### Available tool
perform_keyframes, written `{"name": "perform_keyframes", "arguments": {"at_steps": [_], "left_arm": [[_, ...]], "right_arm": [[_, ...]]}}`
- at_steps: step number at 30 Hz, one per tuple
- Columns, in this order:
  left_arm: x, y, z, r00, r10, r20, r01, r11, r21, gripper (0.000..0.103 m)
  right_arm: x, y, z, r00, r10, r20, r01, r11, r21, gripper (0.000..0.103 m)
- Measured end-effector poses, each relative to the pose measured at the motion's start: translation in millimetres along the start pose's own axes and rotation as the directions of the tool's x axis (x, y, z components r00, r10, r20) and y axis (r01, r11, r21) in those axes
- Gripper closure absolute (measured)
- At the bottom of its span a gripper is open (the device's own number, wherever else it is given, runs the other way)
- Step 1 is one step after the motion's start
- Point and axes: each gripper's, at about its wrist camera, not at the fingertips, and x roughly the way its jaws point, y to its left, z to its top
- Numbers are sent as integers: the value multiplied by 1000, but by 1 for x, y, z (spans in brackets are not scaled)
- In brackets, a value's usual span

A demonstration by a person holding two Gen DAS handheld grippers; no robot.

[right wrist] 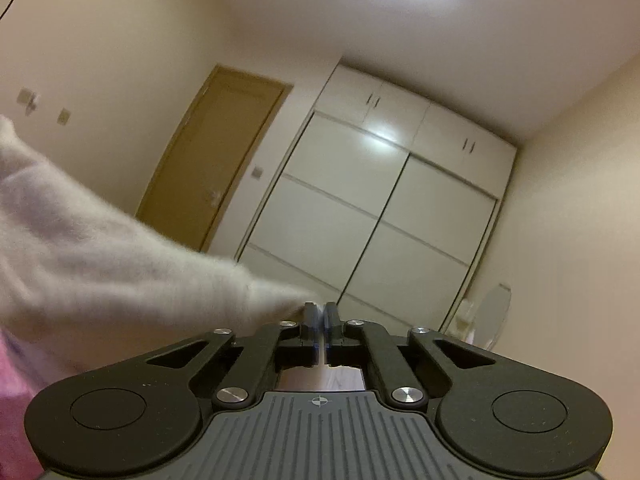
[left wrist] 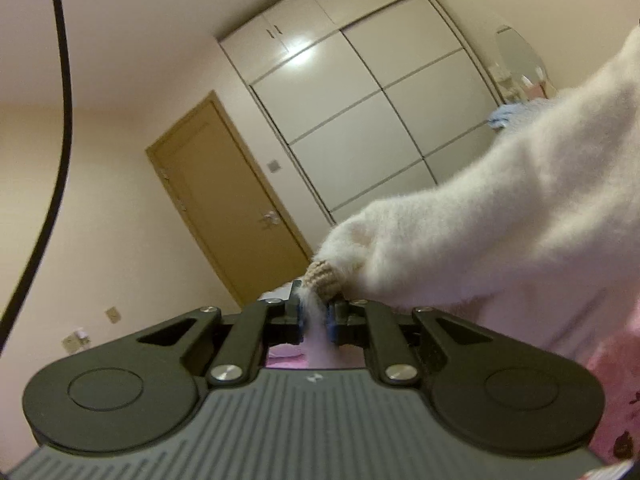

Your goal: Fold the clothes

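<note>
Left gripper is clamping a pinch of the fluffy white sweater, right by its ribbed beige cuff; the sweater is stretching away to the right above a pink bedspread. Right gripper is pinching the sweater too, jaws together on a thin edge, fabric trailing off to the left. Behind both, a white wardrobe and a brown door are tilting. No readable writing anywhere.

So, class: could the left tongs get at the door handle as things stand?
Probably not: the left tongs are shut on the fluffy white sweater, and the door handle lies across the room.
</note>
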Motion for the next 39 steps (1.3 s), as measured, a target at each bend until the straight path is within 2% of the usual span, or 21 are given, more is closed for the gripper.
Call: {"name": "perform_keyframes", "arguments": {"at_steps": [3, 5, 6, 7, 9, 11, 12, 15, 17, 18, 23, 26, 29, 31, 33, 34, 35, 36, 39], "left_arm": [[16, 2, 5, 998, -26, -62, 25, 1000, -12, 94], [34, 0, 5, 993, -47, -105, 46, 999, -12, 94], [64, -13, -7, 988, -76, -136, 79, 997, 10, 94], [90, -29, -22, 976, -123, -180, 126, 992, 8, 94], [139, -60, -53, 942, -207, -266, 215, 977, 3, 94], [171, -90, -91, 906, -241, -348, 269, 962, 34, 94], [179, -96, -111, 890, -255, -379, 290, 956, 38, 94], [203, -115, -169, 833, -292, -469, 353, 935, 45, 94], [219, -119, -197, 803, -314, -507, 385, 922, 38, 94], [225, -117, -206, 791, -327, -517, 399, 917, 31, 94], [244, -97, -230, 749, -415, -516, 476, 880, -17, 94], [257, -95, -242, 730, -465, -501, 525, 851, -26, 94], [258, -91, -252, 717, -496, -489, 557, 830, -26, 94], [260, -88, -258, 708, -510, -488, 569, 822, -33, 94], [261, -83, -264, 693, -531, -487, 578, 813, -64, 95], [262, -80, -267, 688, -540, -485, 582, 810, -77, 95], [262, -77, -269, 682, -545, -488, 584, 807, -85, 95], [262, -73, -270, 677, -548, -491, 585, 806, -91, 95], [259, -55, -263, 670, -568, -478, 589, 798, -123, 95]], "right_arm": [[9, -8, 20, 999, -30, 22, 30, 999, 15, 103], [42, -8, 22, 998, 17, -65, -12, 998, 67, 103], [64, -2, 16, 991, 44, -126, -29, 993, 112, 103], [88, 5, 8, 973, 92, -213, -60, 987, 151, 103], [126, 27, -15, 910, 191, -367, -103, 964, 245, 102], [142, 59, -44, 843, 283, -458, -149, 940, 307, 102], [145, 74, -58, 805, 319, -499, -171, 932, 320, 97], [131, 129, -118, 647, 418, -637, -234, 905, 356, 68], [119, 160, -150, 534, 462, -708, -240, 886, 398, 57], [116, 168, -159, 502, 467, -728, -224, 883, 413, 49], [120, 198, -190, 410, 453, -792, -106, 886, 452, 49], [119, 210, -224, 403, 392, -827, -41, 910, 412, 49], [129, 230, -259, 388, 344, -855, 16, 925, 379, 49], [138, 238, -290, 366, 320, -874, 62, 928, 366, 49], [144, 243, -310, 347, 332, -877, 113, 914, 390, 51], [147, 245, -319, 341, 343, -876, 137, 903, 407, 86], [149, 247, -325, 340, 338, -878, 158, 899, 408, 100], [149, 246, -322, 358, 304, -883, 168, 909, 381, 100], [144, 234, -288, 458, 172, -872, 180, 943, 281, 100]]}}
